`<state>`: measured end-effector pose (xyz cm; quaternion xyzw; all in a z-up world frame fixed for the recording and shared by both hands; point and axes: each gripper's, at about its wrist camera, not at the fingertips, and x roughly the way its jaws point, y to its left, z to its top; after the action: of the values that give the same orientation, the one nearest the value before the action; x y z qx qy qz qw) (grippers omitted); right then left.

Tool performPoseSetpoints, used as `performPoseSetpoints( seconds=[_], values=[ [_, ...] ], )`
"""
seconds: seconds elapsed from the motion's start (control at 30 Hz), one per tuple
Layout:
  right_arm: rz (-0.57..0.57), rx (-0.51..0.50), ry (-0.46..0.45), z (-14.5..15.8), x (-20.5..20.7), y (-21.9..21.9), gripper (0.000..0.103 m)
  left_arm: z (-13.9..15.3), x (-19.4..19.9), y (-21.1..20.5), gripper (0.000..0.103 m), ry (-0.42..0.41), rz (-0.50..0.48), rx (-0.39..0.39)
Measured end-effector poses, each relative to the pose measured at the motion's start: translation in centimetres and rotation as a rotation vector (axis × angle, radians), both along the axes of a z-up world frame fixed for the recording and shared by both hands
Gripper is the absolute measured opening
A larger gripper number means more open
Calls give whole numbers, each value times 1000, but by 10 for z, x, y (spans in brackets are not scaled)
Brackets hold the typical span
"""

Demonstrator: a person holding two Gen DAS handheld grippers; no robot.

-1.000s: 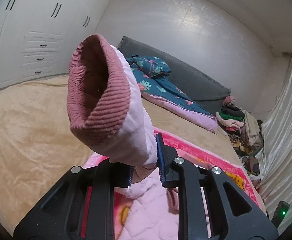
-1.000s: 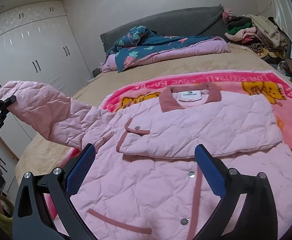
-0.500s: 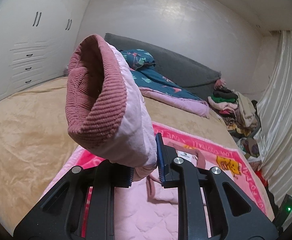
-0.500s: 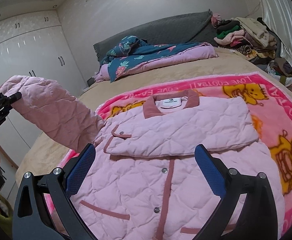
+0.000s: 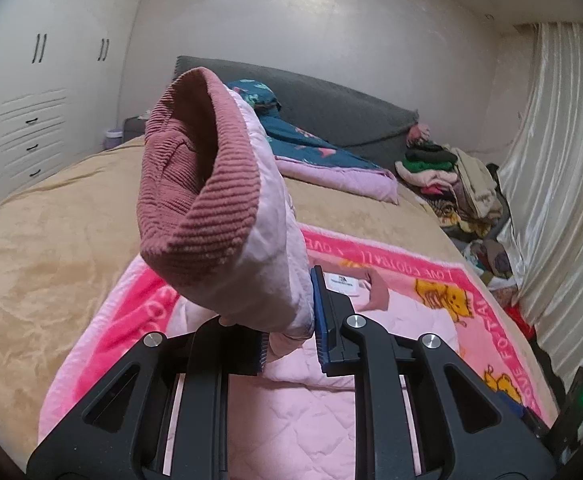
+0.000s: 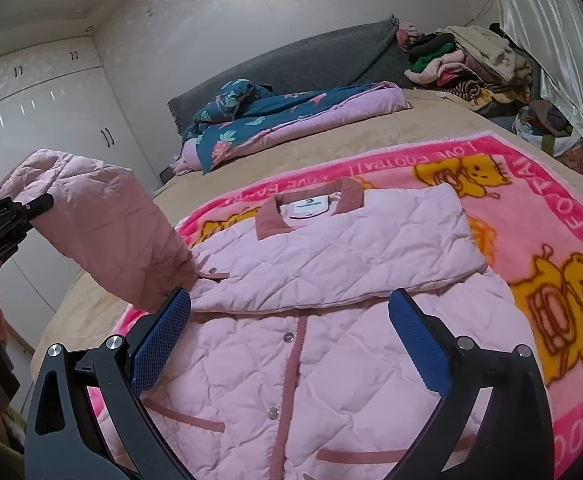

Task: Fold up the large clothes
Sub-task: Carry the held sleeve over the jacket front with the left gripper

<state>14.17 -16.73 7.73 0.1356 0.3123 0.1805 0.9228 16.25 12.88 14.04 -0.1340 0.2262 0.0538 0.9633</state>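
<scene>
Pink quilted jacket (image 6: 311, 360) lies front-up on the pink cartoon blanket (image 6: 551, 280), one sleeve already folded across its chest. The right gripper (image 6: 289, 340) hovers just above the jacket's button placket, jaws spread and empty. The left gripper (image 5: 289, 340) is clenched on the other sleeve (image 6: 103, 236), raised at the jacket's left shoulder. Since a second ago this sleeve has swung inward toward the collar (image 6: 311, 208); the second sleeve fold appears underway.
</scene>
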Motion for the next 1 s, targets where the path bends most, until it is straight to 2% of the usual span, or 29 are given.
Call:
performPoseSetpoints(
  seconds=[0.43,1.0],
  values=[
    [-36,12,16,-14,9,-27,99,-22,23,-43,11,40,-95,44],
    [-107,30,70,-39,25,-59,99,-72,53,-109,11,139,-248,180]
  ],
)
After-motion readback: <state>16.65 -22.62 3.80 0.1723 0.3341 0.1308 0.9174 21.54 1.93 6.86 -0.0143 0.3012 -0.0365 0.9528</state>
